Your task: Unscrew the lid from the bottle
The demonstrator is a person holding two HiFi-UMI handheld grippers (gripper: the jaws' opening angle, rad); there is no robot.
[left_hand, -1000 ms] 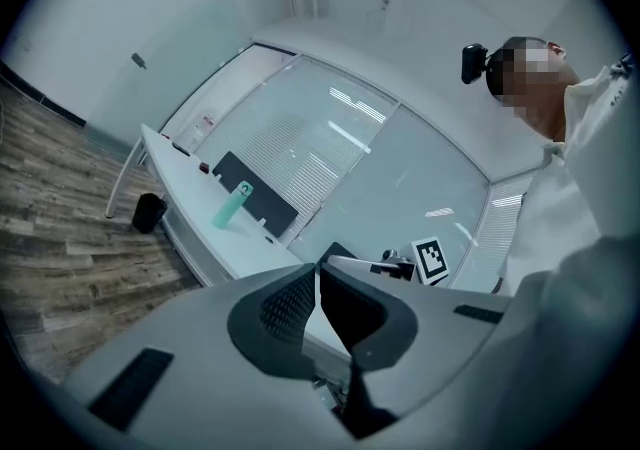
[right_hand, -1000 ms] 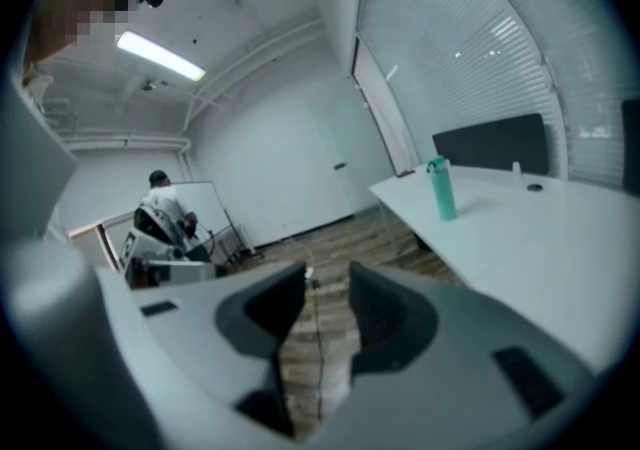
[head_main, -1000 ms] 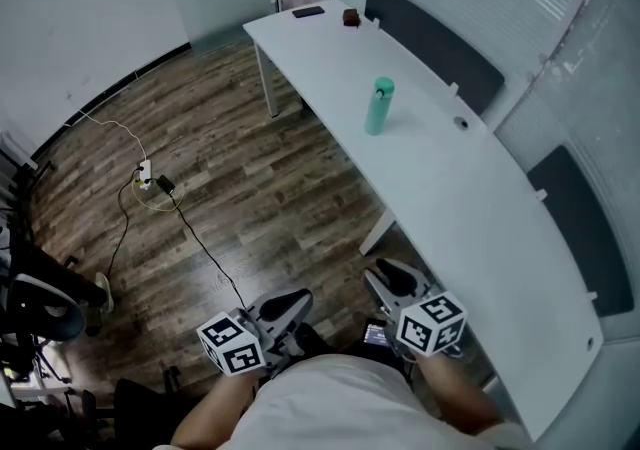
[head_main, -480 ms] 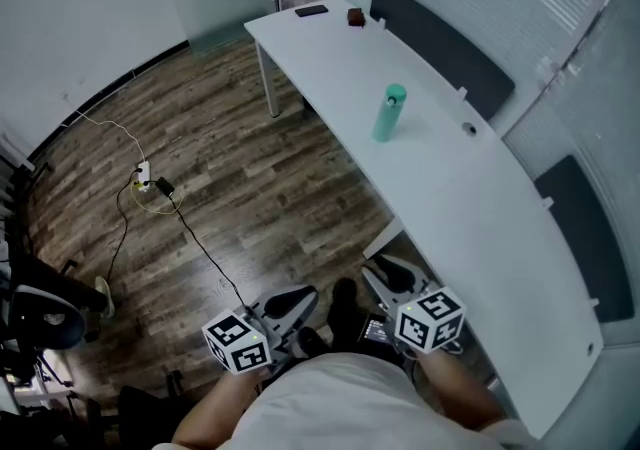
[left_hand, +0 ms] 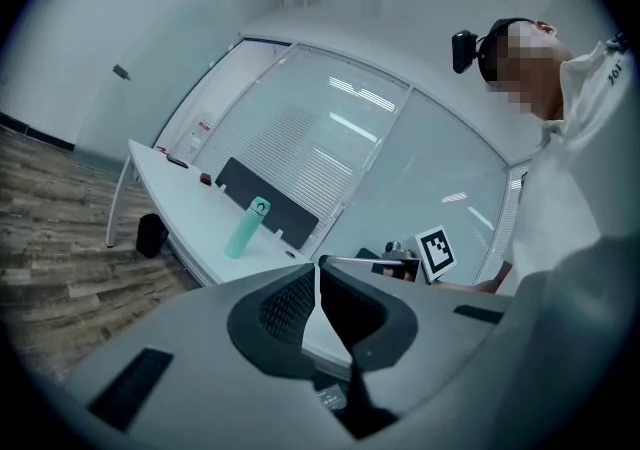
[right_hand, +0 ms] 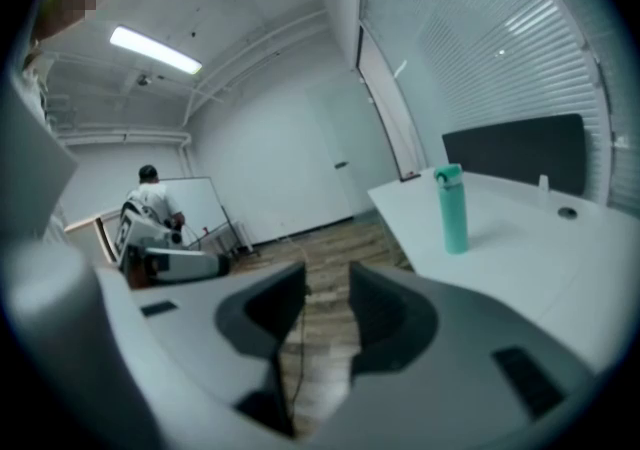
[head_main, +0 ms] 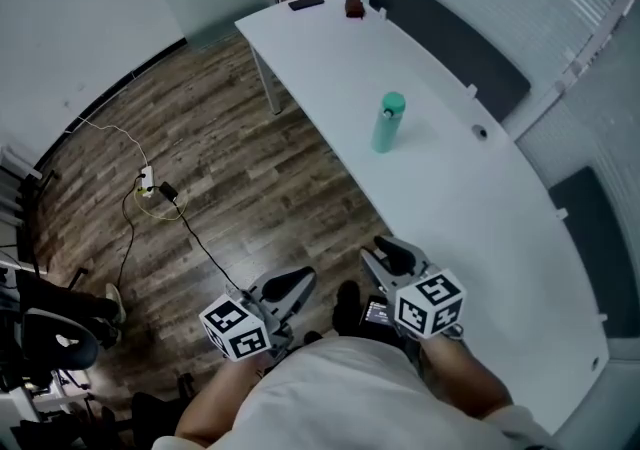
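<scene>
A teal bottle point(head_main: 388, 123) with its lid on stands upright on the long white table point(head_main: 470, 208), near the middle of its length. It also shows far off as the bottle point(left_hand: 245, 228) in the left gripper view and as the bottle point(right_hand: 452, 210) in the right gripper view. Both grippers are held close to the body, well short of the bottle. My left gripper point(head_main: 292, 284) is over the wooden floor, its jaws pressed together and empty. My right gripper point(head_main: 386, 256) hangs by the table's near edge, with a clear gap between its jaws and nothing in it.
A dark phone point(head_main: 306, 3) and a small brown object point(head_main: 353, 7) lie at the table's far end. Dark partition panels point(head_main: 445, 43) line its far side. A power strip with a cable point(head_main: 147, 178) lies on the floor, and a chair point(head_main: 50, 338) stands at the left. A person point(right_hand: 150, 200) stands by a whiteboard.
The view has advanced along the table, so the bottle sits lower and nearer in the head view. Both grippers came forward with the body. Neither pair of jaws changed.
</scene>
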